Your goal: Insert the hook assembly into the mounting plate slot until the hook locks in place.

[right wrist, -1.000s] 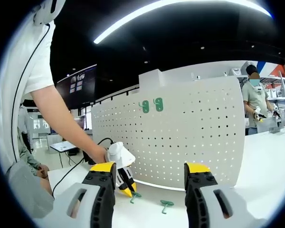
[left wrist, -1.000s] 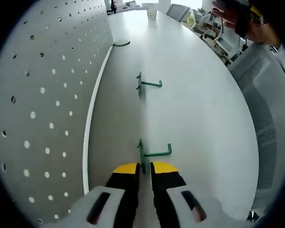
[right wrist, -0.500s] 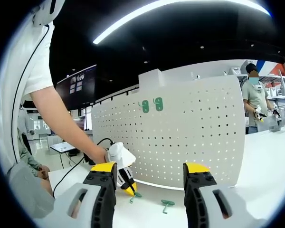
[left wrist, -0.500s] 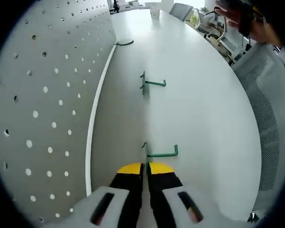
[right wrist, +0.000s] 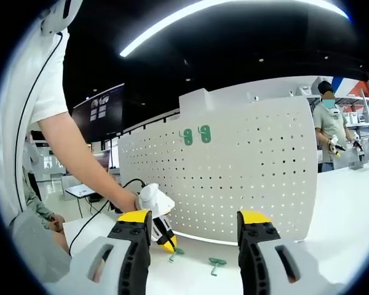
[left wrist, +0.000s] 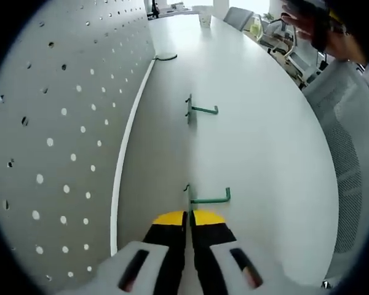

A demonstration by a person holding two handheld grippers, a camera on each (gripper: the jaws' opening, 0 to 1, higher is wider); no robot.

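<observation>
A green hook point(left wrist: 208, 198) lies on the white table point(left wrist: 258, 141), its flat end caught between the yellow tips of my left gripper point(left wrist: 188, 217), which is shut on it. Farther along lies a second green hook point(left wrist: 200, 110). The white pegboard point(left wrist: 55, 123) stands along the left. In the right gripper view, the left gripper point(right wrist: 168, 246) pinches the near hook point(right wrist: 175, 252) in front of the pegboard point(right wrist: 246, 178); the second hook point(right wrist: 216, 264) lies beside it. Two green hooks point(right wrist: 195, 135) hang high on the board. My right gripper point(right wrist: 194, 219) is held open, with nothing between its fingers.
A dark cable point(left wrist: 163, 57) lies by the pegboard's foot and a cup point(left wrist: 205, 18) stands at the table's far end. A grey chair point(left wrist: 347, 153) and a person's hand point(left wrist: 307, 21) are at the right. Another person point(right wrist: 329, 129) stands beyond the board.
The left gripper's jaws, slightly apart a second ago, have come together on the near hook's flat end. The left view has shifted a little. The right gripper is as before.
</observation>
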